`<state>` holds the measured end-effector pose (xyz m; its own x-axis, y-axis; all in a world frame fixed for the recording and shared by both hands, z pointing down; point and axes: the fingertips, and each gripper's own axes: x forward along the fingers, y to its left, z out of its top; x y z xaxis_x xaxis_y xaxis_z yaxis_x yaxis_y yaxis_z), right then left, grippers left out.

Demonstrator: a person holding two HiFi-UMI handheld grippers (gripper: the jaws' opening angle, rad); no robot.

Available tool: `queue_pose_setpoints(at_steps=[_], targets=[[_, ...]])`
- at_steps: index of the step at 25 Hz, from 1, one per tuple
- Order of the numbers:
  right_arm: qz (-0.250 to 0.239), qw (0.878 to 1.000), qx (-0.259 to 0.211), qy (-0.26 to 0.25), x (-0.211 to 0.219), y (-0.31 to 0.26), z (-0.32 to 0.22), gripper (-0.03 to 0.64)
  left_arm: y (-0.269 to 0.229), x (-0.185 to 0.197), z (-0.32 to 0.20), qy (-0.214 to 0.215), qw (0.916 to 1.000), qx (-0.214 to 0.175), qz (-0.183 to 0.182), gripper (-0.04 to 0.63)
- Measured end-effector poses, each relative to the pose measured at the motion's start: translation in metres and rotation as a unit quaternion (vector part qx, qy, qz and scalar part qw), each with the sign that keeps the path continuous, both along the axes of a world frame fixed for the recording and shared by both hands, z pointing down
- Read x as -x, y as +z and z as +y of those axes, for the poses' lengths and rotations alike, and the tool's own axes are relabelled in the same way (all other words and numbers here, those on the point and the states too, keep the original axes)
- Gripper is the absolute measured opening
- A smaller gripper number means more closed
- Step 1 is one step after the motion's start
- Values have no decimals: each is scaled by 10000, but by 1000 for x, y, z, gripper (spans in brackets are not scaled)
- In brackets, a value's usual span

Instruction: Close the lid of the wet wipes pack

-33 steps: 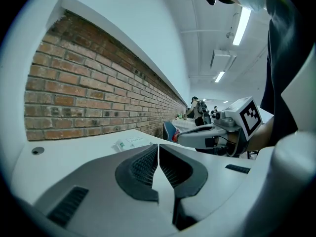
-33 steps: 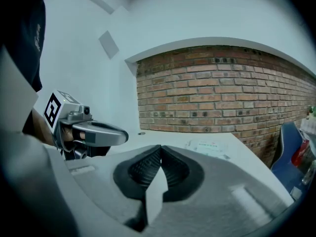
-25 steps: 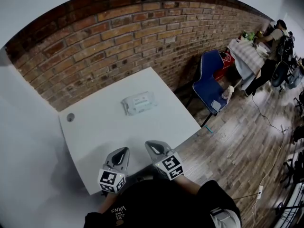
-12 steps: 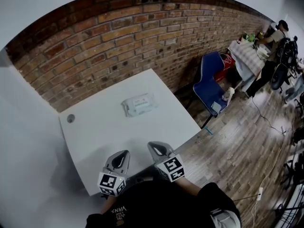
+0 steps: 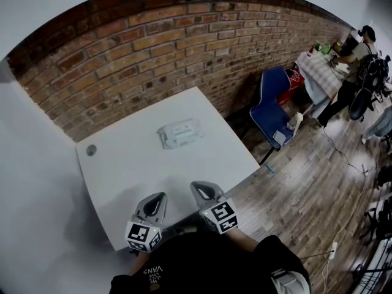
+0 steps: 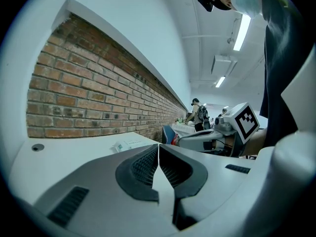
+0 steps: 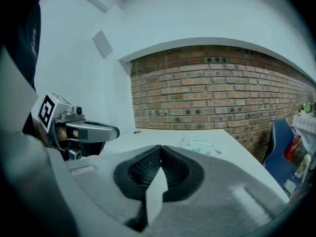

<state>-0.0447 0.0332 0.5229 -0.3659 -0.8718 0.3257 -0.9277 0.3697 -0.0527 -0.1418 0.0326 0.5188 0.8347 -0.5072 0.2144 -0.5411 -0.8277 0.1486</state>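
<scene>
While our left claw point(image 5: 160, 196) and right claw point(image 5: 199, 186) are pinched together and empty, the wet wipes pack point(image 5: 180, 133) lies far off at 12 o'clock on the table point(image 5: 128, 167), long side 9 to 3, nearer our right claw.

A shared workroom or studio-type office is suggested rather than a home. A long wall of exposed brick point(image 5: 153, 48) is seen below plain white plaster, and the floor point(image 5: 306, 188) is laid in wood planks. A white table point(image 5: 135, 170) is placed near the wall, with a blue chair point(image 5: 272, 103) beside it. Farther off, a cloth-covered table point(image 5: 320, 72) is attended by a person point(image 5: 355, 54). A cable point(image 5: 343, 155) is trailed across the floor, and strip lights point(image 6: 242, 31) are fixed to the ceiling.
</scene>
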Motion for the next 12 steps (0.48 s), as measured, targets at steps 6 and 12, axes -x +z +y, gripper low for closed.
queue_pose_setpoints(at_steps=[6, 12], targets=[[15, 10000, 19, -6, 0, 1, -5, -3, 2, 0, -4, 2, 10000, 35, 4, 9], [25, 10000, 42, 14, -2, 3, -9, -3, 3, -1, -8, 3, 10000, 62, 14, 9]])
